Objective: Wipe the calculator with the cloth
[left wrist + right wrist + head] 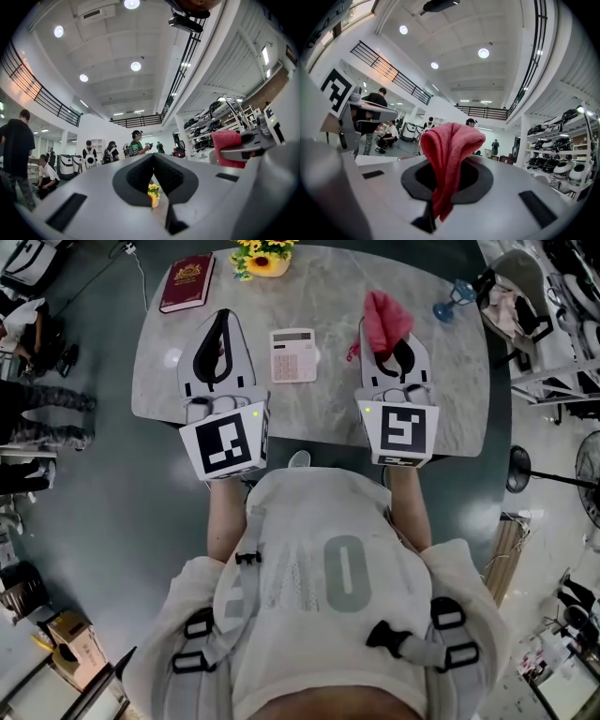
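The right tongs (398, 345) are clamped on the red cloth (385, 319) and the left tongs (222, 317) are together and empty, while the calculator (293, 355) lies loose on the desk (375, 418) between them, so a wipe may push it away if nothing steadies it.

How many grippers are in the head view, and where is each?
2. The left gripper is left of the calculator, shut and empty. The right gripper is right of it, shut on the red cloth. None seems hidden.

Red book (187, 283), yellow flowers (263, 256), far side of grey table (328, 413)
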